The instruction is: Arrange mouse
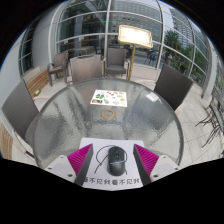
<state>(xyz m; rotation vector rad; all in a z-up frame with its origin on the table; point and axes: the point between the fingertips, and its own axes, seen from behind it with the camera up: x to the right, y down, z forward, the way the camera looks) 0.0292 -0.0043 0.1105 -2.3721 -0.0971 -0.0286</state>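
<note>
Gripper view: the mouse [113, 159] sits between the gripper's [114, 160] spread fingers, whose pink pads [81, 157] flank it; whether they touch it is unclear. Beyond lies a glass table [70, 115] bearing a card [108, 98], with chairs [85, 66] around.

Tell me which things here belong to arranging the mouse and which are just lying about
Job:
mouse, standing between the fingers of the open gripper
table, the round glass top it rests on

Lying about:
printed card farther along the table
chairs around it
sign stand beyond them
</note>
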